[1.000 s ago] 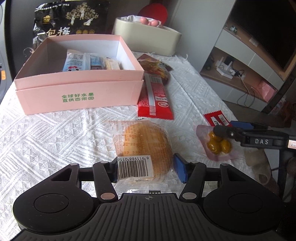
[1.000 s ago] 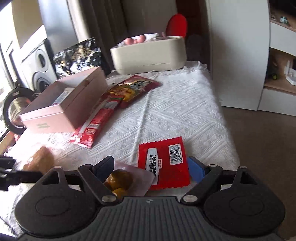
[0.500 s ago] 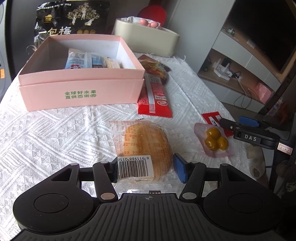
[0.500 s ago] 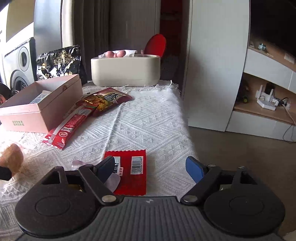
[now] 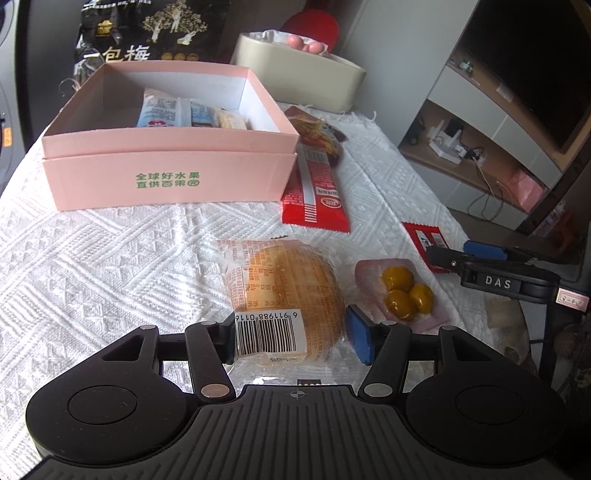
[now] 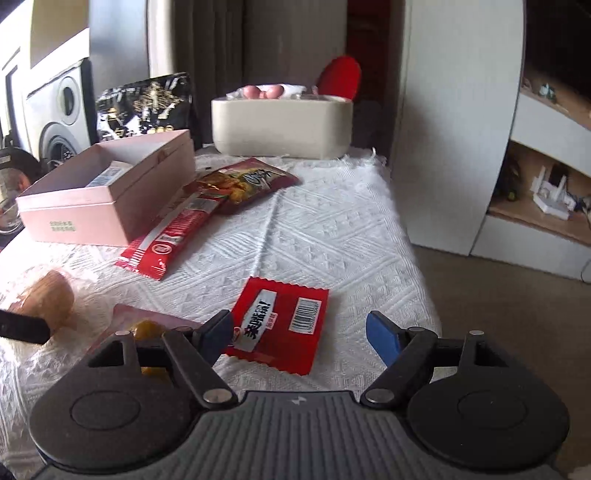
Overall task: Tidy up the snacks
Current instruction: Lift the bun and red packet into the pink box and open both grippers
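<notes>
My left gripper (image 5: pixel 291 338) has its fingers clamped on the wrapped bun (image 5: pixel 284 291), barcode end toward the camera, bun lying on the white-clothed worktop (image 5: pixel 110 266) near its front edge. My right gripper (image 6: pixel 299 334) is not gripping anything: its fingers have just been closing in a bit, with the small red packet (image 6: pixel 280 325) lying flat between them, pads not touching it. That packet sits close to the worktop's right edge, barcode up.

Just left of the right gripper lies the clear pouch of yellow fruits (image 5: pixel 402 291), between bun and red packet, touching neither as far as I can tell. The pink box (image 5: pixel 170 181) stands toward the back-left part of the worktop, lid off, a few small packets (image 5: pixel 192 114) inside against its rear wall. The long red wafer pack (image 5: pixel 314 188) lies along the box's right side, just beside it, with the dark red snack bag (image 6: pixel 247 182) overlapping its far end. The beige tub (image 6: pixel 282 125) is at the back edge with pink round items on top. The black printed bag (image 5: pixel 144 33) stands upright behind the box at the back-left corner.
</notes>
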### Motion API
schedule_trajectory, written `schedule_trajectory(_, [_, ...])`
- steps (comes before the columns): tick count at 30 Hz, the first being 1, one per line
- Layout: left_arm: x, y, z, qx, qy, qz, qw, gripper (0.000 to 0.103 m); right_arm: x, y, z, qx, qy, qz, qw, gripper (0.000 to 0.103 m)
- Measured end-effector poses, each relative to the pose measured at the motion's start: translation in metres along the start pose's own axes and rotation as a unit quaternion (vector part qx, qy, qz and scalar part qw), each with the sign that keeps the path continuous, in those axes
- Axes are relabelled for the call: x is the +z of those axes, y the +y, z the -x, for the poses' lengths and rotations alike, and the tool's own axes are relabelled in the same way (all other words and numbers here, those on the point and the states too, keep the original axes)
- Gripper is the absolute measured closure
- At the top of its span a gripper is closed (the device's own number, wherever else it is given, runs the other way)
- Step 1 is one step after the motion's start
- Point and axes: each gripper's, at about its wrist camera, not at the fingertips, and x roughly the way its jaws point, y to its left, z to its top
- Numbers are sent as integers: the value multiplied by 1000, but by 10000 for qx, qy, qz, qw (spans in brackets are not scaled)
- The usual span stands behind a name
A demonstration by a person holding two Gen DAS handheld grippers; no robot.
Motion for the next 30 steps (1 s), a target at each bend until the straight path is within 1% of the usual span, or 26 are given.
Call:
schedule_trajectory(2, [0,-1,0,9,10,-13,10000,41,3,1,-6,113,97,-165,9998,24])
schedule_trajectory(5, [0,-3,3,58,12,-34,10000,41,5,11,-13,-71,116,6,9999,24])
schedule_trajectory(6, [0,-3,4,81,9,-54,10000,41,5,15,-15,-115,126,115,9998,26])
schedule_trajectory(7, [-1,-4,5,103,10,-80,9999,41,5,19,-15,-105,143,222,9996,29])
schedule_trajectory(8, [-2,-4,7,122,15,-107,9999,41,5,22,-13,-67,140,328,9993,38])
schedule_trajectory(10, [-5,-6,11,187,22,-192,9996,41,5,28,-7,-60,115,575,9983,41])
schedule_trajectory(12, [-8,-7,15,251,16,-275,9993,41,7,30,3,91,78,632,9979,53])
schedule_trajectory(14, [-10,-7,19,315,0,-314,9990,41,12,32,17,382,35,597,9975,55])
schedule_trajectory(16, [-12,-8,26,368,-64,-372,9986,41,17,37,33,557,-148,666,9961,56])
schedule_trajectory(18, [-12,-10,34,406,-166,-446,9980,41,24,44,48,693,-325,738,9943,57])
schedule_trajectory(23, [-7,-15,53,484,-479,-589,9959,41,49,60,81,1362,-707,771,9851,57])
schedule_trajectory(25, [-1,-15,61,548,-642,-646,9943,41,60,67,90,1483,-855,833,9817,57])
schedule_trajectory(27, [12,-15,70,599,-865,-757,9916,41,73,75,96,1519,-1007,932,9788,57])
schedule_trajectory(30, [50,-6,87,636,-1478,-847,9833,41,93,87,99,1458,-1189,1107,9759,57])
